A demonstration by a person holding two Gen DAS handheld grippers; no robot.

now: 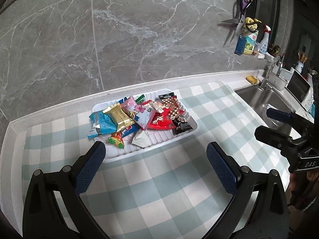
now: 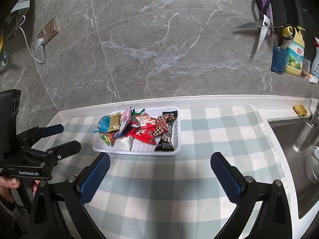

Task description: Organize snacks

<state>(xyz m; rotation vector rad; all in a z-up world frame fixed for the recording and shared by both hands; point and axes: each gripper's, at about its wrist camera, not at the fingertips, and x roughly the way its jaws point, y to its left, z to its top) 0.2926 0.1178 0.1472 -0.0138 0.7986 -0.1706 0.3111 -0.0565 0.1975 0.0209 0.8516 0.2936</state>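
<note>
The left gripper (image 1: 155, 163) fills the bottom of its own view, jaws spread wide and holding nothing, hovering over the checked cloth (image 1: 169, 189) just short of the white tray (image 1: 119, 157). The right gripper (image 2: 159, 171) sits the same way at the bottom of its frame, jaws spread and empty.

The snack packets (image 1: 139, 117) lie heaped in the tray at frame centre: a blue packet (image 1: 101, 124) hangs over the tray's left rim, a gold one (image 1: 120, 116) and a pink one (image 1: 137, 112) lean across it, and a red wrapper (image 1: 160, 122) lies under a brown chequered bar (image 1: 172, 107) beside a black packet (image 1: 182, 127).

Because the packets overlap, a pinch on one could well drag its neighbour along or tip the overhanging blue packet onto the cloth. The tray looks light, so a low sweep may shove it toward the wall. Glossy foil may slip from the pads. The sink (image 2: 295, 145), at the right of the frame, lies close enough to swallow a dropped packet.
</note>
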